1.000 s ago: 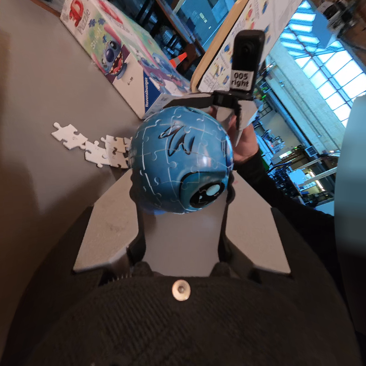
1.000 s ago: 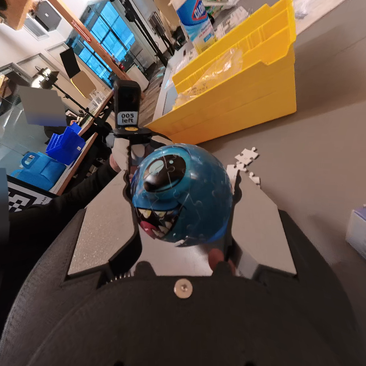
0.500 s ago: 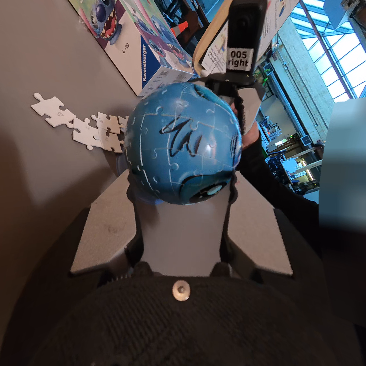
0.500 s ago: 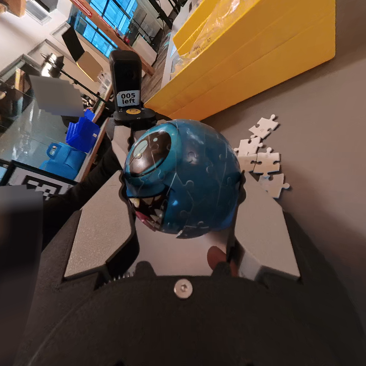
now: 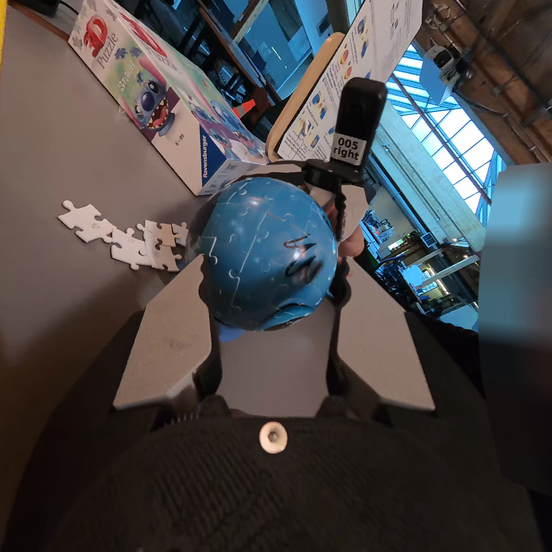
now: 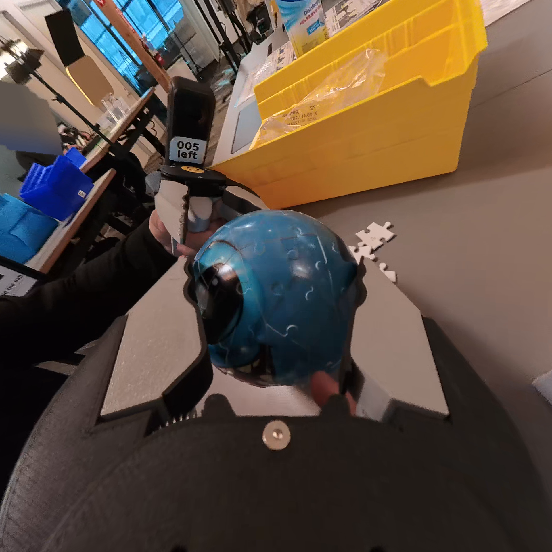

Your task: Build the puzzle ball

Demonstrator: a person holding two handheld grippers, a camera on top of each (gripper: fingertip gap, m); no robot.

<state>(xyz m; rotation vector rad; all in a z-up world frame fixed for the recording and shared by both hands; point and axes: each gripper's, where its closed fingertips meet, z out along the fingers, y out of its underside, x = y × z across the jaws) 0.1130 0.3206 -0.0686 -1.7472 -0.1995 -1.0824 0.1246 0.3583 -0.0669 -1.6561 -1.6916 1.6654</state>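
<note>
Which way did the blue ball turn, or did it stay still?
Yes. In the left wrist view, dark marks on the puzzle ball slid down and right against the left gripper, and its eye vanished.

Blue puzzle ball, glossy, nearly whole, raised above the grey table, one dark round eye turned sideways. White loose pieces lying face down beside it, some joined.

Left tool clamps blue puzzle ball; white loose pieces on table beside
</note>
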